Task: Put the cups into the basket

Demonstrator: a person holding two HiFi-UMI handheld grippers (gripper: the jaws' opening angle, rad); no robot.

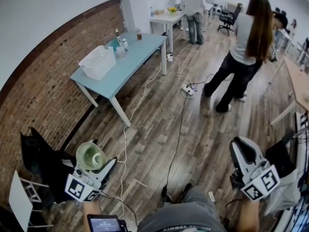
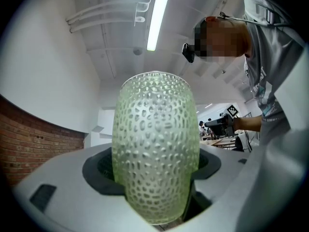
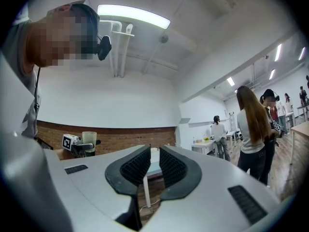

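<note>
Fingers (image 2: 99, 178) of my left gripper (image 1: 96, 166) clasp the pebbled green cup (image 2: 155, 149) low on its body, mouth up. It is down at my side, well apart from the white basket (image 1: 98, 62) on the blue table (image 1: 140, 52). My right gripper (image 3: 153, 164) has its jaws slightly parted and holds nothing. As I judge it, I should carry the cup level to the table, grip the slippery glass firmly, clear the basket's rim before lowering, and release only once the cup rests inside.
</note>
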